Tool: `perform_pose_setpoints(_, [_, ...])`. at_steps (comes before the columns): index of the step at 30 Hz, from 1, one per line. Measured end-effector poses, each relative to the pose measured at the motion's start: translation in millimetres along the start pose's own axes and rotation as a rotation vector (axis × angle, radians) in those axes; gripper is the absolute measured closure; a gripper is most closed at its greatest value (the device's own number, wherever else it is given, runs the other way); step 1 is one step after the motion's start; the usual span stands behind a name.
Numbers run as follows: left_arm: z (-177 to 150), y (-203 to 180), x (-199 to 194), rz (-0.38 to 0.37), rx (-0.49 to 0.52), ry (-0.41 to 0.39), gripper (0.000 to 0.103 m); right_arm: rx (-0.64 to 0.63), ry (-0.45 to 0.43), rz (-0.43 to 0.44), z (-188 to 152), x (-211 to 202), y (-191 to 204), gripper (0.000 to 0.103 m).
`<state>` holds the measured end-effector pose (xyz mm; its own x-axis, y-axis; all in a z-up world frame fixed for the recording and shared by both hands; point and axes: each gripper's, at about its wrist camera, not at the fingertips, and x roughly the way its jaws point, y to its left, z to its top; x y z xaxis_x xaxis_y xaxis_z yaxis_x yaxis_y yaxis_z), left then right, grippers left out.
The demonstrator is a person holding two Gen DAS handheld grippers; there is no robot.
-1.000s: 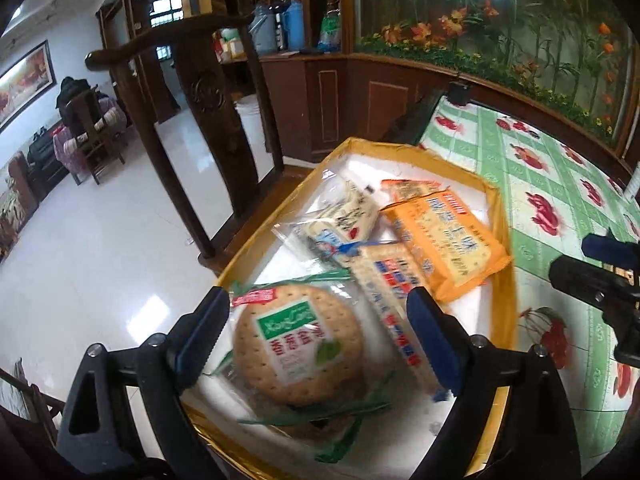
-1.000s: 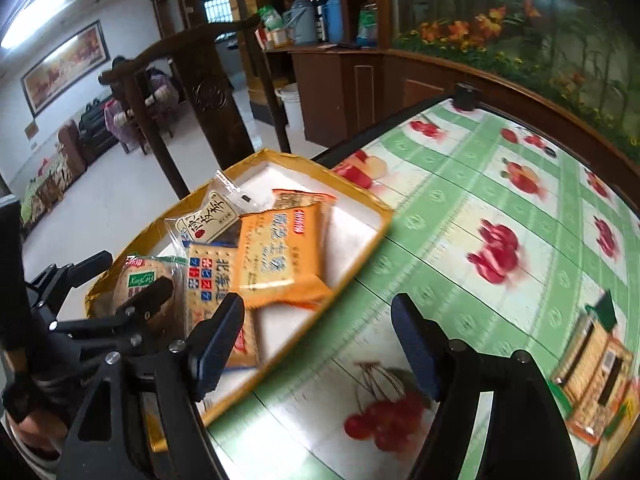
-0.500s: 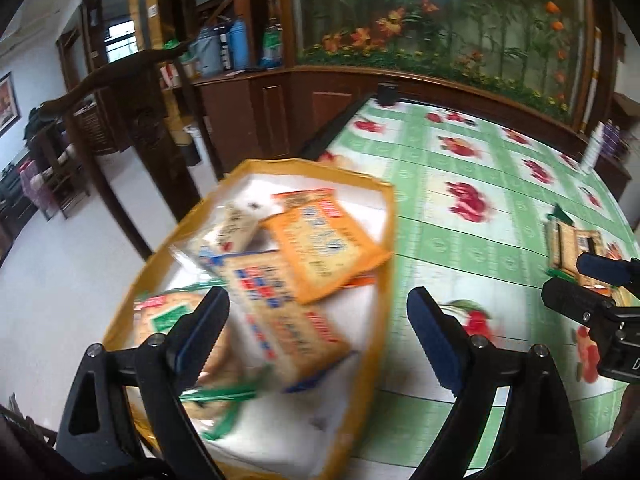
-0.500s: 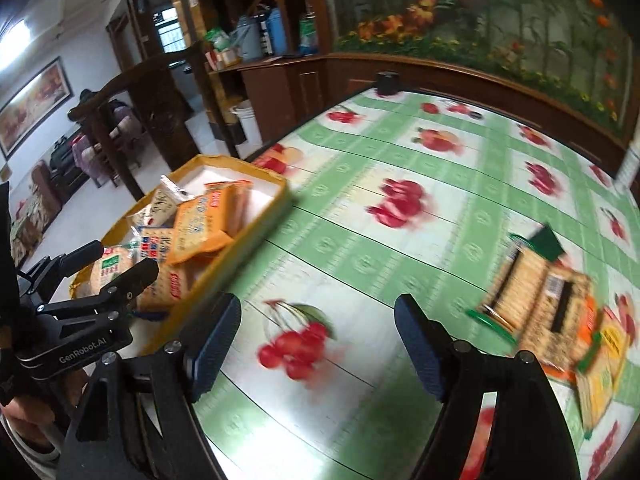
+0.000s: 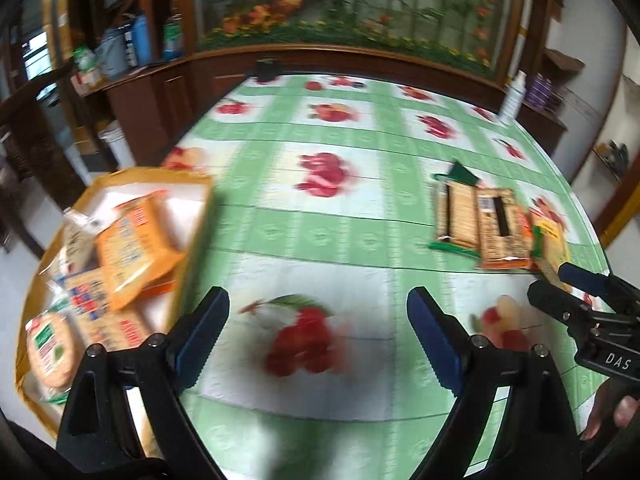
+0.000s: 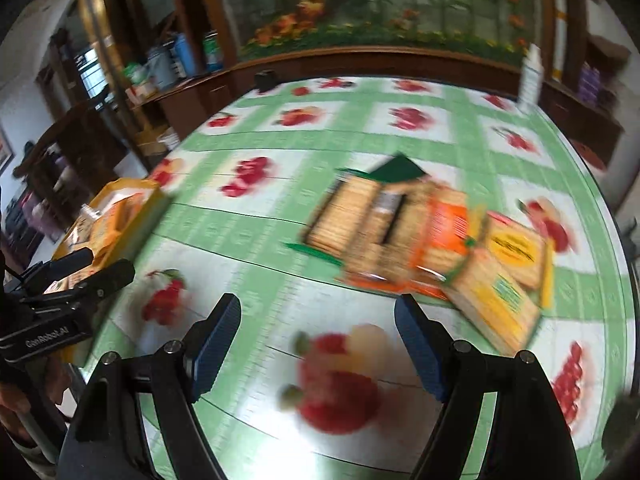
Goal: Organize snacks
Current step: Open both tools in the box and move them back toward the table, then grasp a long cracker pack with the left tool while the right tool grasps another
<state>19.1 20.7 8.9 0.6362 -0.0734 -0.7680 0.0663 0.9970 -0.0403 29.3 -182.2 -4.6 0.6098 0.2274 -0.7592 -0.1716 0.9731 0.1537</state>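
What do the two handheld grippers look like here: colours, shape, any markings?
Both are alike: the left gripper and right gripper have black angular frames with silver screws and ridged blue pads on the jaws. Seen from the opposite camera, the right body reads "DAS", the left "GenRobot.AI".

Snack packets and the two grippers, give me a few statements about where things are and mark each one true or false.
1. The left gripper holds a packet. False: nothing lies between its open jaws.
2. Several packets lie in the yellow tray. True.
3. The loose cracker packets lie overlapping on the tablecloth, outside the tray. True.
4. The right gripper is clamped on the cracker packets. False: it is open, short of them.
5. The tablecloth is plain blue. False: green checks with fruit prints.
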Motion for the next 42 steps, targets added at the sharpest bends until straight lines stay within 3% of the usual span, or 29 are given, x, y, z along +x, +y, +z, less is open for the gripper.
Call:
perform_pose_setpoints(5, [16.3,-34.0,21.8,-0.051,0.046,0.05,0.012,0.063,-0.007,-0.01,-6.0,-6.2,-29.7,0.023])
perform_pose_setpoints(18, [59.8,-91.7,95.5,-0.176,0.075,0.178,0.012,0.091,0.002,-0.02,-9.1,-7.5,-63.3,0.023])
perform_pose_setpoints(28, [73.8,-102.8,139.4,-0.137,0.055,0.249,0.012,0.112,0.007,-0.016,-1.2,-2.3,-77.9,0.023])
perform_pose_setpoints(30, [73.7,-96.0,145.0,-0.111,0.052,0.257,0.022,0.103,0.003,-0.019,3.7,-1.1,-75.8,0.023])
perform_pose_setpoints(32, [71.9,-93.4,145.8,-0.03,0.098,0.238,0.031,0.09,0.003,-0.022,10.1,2.0,-72.3,0.023])
perform_pose_setpoints(33, [71.8,-90.2,144.4,-0.029,0.094,0.231,0.031,0.079,0.003,-0.025,13.9,4.6,-69.4,0.023])
perform_pose_setpoints(39, [71.3,-60.7,139.5,-0.048,0.025,0.25,0.031,0.021,0.028,-0.05,35.8,29.6,-51.0,0.023])
perform_pose_setpoints(42, [73.2,-51.3,141.9,-0.035,0.009,0.25,0.025,-0.008,0.052,-0.095,50.5,47.8,-42.1,0.023])
